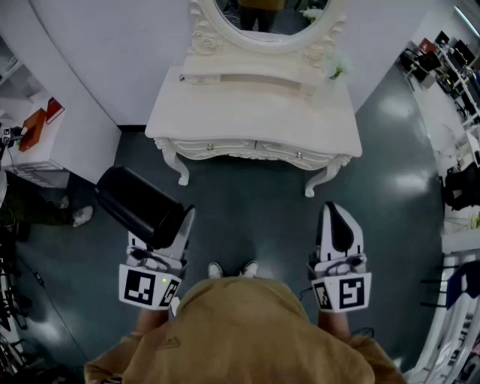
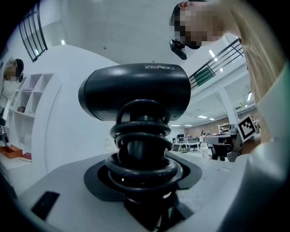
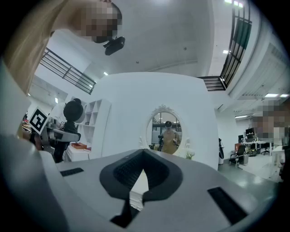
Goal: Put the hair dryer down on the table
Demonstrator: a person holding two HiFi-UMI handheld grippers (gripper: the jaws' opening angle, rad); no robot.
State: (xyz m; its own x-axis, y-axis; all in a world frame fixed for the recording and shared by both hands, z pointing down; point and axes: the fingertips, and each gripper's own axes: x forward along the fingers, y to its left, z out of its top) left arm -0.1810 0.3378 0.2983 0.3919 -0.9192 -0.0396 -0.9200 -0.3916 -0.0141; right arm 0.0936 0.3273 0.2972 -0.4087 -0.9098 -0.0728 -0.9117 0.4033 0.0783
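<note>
Tan hooded top (image 1: 240, 330) of the person fills the bottom of the head view, both arms forward, a gripper in each hand, both pointing level. Left gripper (image 1: 171, 226): jaws clamped on the handle of the black hair dryer (image 1: 139, 204); the left gripper view shows the handle wrapped in a coiled black cord (image 2: 142, 152) sitting between the jaws, with the dryer body (image 2: 136, 93) standing above them. In the head view the barrel angles up and to the left of that gripper. Right gripper (image 1: 336, 214): jaws closed together, nothing in them; the right gripper view shows only the small notch between the black pads (image 3: 156, 174). Toes of white shoes (image 1: 232, 268) sit between the two grippers, on the dark grey floor (image 1: 247, 202). The dryer is in the air over that floor, left of centre, short of the furniture and well apart from it. Beyond stands a white carved dressing table, its tabletop (image 1: 247, 112) pale, with curved legs. An oval mirror (image 1: 262, 19) rises at its back edge, with small white flowers (image 1: 334, 67) by the frame on the right. A white shelf unit with red items (image 1: 34, 127) stands far left.
</note>
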